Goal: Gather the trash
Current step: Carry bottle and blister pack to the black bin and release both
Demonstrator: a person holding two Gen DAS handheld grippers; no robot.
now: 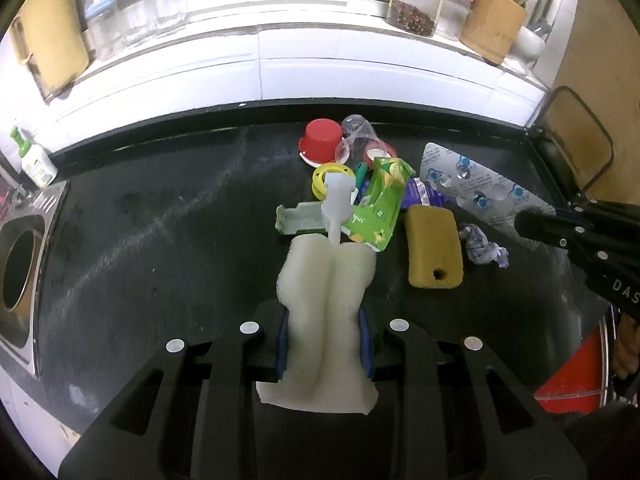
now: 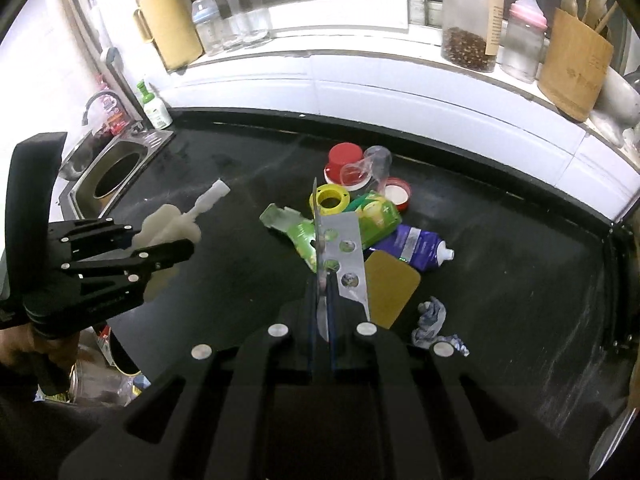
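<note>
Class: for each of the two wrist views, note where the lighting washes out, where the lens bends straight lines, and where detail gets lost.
Left wrist view: the white tiled wall blows out, the black counter edge bows in an arc, and the corners go dark. Right wrist view: the window ledge glares, the counter bends the same way, and the blister pack in the right gripper reflects light.

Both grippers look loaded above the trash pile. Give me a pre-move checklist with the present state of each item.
1. Left gripper shut on the white sponge brush: ok, foam squeezed between the pads.
2. Right gripper shut on the blister pack: ok, though it is pinched only at one edge.
3. Both loads lifted clear of the black counter: ok.
4. Grippers apart from each other: ok.
5. Drop-off bin located: cannot tell, no bin clearly shown.
6. Trash left to collect: not ok; yellow sponge, green pouch and red cup remain.
</note>
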